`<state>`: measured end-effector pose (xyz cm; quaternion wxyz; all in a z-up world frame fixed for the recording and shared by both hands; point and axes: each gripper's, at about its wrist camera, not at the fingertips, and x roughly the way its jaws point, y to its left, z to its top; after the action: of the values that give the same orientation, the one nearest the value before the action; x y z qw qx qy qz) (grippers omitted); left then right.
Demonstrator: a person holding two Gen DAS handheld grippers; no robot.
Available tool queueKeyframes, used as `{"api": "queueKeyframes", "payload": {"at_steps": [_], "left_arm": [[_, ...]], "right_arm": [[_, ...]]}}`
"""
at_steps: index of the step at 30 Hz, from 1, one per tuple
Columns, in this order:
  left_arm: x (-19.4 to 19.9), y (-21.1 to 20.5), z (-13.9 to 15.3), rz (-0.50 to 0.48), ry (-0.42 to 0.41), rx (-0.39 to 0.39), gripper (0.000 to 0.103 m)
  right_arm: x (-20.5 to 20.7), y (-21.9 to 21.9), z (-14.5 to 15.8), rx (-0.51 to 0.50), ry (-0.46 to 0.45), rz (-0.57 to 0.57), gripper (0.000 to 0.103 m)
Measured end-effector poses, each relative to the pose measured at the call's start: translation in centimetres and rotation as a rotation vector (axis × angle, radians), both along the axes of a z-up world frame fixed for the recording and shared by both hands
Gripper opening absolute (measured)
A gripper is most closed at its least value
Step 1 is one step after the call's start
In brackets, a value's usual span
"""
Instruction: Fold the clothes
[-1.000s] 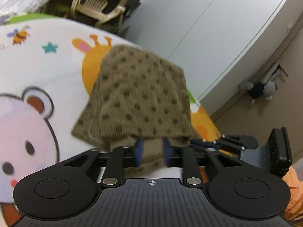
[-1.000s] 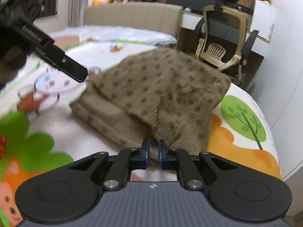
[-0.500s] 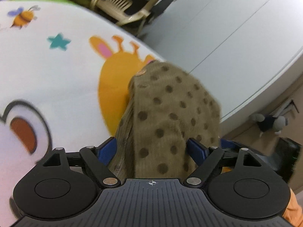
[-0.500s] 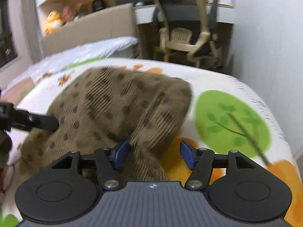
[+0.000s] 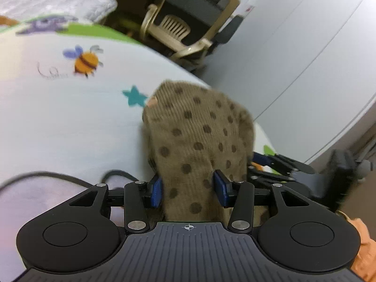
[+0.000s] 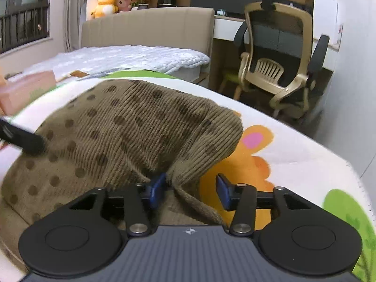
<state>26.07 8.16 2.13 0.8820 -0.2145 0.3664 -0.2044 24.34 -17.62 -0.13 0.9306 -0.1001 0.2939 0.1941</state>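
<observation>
While I leaned both tools over the bed, my left gripper (image 5: 189, 190) had just been closing, and its blue pads sat narrow on a bunched fold of the brown dotted garment (image 5: 199, 129), one pad against each side of the cloth. From that grip the garment ran up toward twelve o'clock in a humped strip, lying on the cartoon bedsheet (image 5: 70, 117). At about ten o'clock from the cloth a printed bee (image 5: 85, 61) showed on the sheet, and a teal star (image 5: 134, 96) lay just beside the garment's far left edge. A desk chair (image 5: 188, 23) stood beyond the bed at twelve o'clock. At three o'clock from my pads I saw my right gripper (image 5: 282, 166), low beside the garment's right edge.

Through the right wrist camera, a black finger (image 6: 21, 139) of the left tool touched the garment at nine o'clock. The cloth spread wide from there across the middle of the view, ribbed and dotted, with its near edge folded down toward six o'clock. The right jaws had also just been closing, yet they stood partly apart: the left pad (image 6: 156, 188) touched the hanging fold, while the right pad (image 6: 223, 191) was clear of it, with only the orange animal print (image 6: 246, 159) showing in the gap. A white quilt (image 6: 131, 56) lay at eleven o'clock before the beige headboard (image 6: 148, 25).
</observation>
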Motion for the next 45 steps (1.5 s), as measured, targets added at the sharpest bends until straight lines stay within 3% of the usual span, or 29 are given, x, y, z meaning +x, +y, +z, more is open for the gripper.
{"api": "queueKeyframes", "payload": {"at_steps": [4, 7, 10, 14, 18, 20, 23, 27, 33, 39, 41, 45], "left_arm": [[-0.7, 0.4, 3.5, -0.021, -0.145, 0.003, 0.049], [1.4, -1.1, 4.5, -0.048, -0.185, -0.031, 0.050], [5.2, -3.4, 3.4, -0.056, -0.147, -0.037, 0.051], [8.5, -4.8, 0.5, -0.059, -0.065, -0.016, 0.049], [8.3, -4.4, 0.2, -0.078, -0.073, -0.013, 0.048], [8.1, -4.4, 0.2, -0.088, -0.079, 0.006, 0.048], [7.8, -4.3, 0.1, -0.100, -0.091, 0.038, 0.048], [7.6, -4.3, 0.1, -0.103, -0.101, 0.044, 0.048], [7.4, -4.1, -0.2, -0.112, -0.121, 0.038, 0.048], [7.2, -3.6, -0.4, -0.126, -0.125, 0.026, 0.048], [7.1, -3.3, -0.6, -0.133, -0.123, 0.010, 0.048], [6.9, -2.9, -0.8, -0.136, -0.131, -0.016, 0.048]], "right_arm": [[-0.3, -1.7, 0.0, -0.054, -0.011, -0.068, 0.048], [-1.0, -2.4, 0.6, -0.066, -0.041, -0.104, 0.048], [-3.0, -2.4, 2.2, -0.030, -0.093, -0.077, 0.048], [-6.4, -1.4, 3.9, 0.114, -0.078, 0.127, 0.051], [-7.5, 1.6, 1.2, 0.095, 0.057, 0.255, 0.052], [-7.9, 2.7, -0.3, 0.065, 0.045, 0.248, 0.052], [-8.0, 2.2, 0.9, 0.106, 0.051, 0.249, 0.052], [-6.0, -0.2, 3.1, 0.115, 0.016, 0.167, 0.053], [-0.2, -3.1, 4.6, 0.130, -0.056, -0.071, 0.053], [6.7, -2.6, 1.0, 0.075, 0.020, -0.183, 0.054], [7.3, -2.4, -0.9, 0.026, 0.051, -0.200, 0.060], [6.5, -2.5, -0.7, 0.016, 0.044, -0.203, 0.060]]}}
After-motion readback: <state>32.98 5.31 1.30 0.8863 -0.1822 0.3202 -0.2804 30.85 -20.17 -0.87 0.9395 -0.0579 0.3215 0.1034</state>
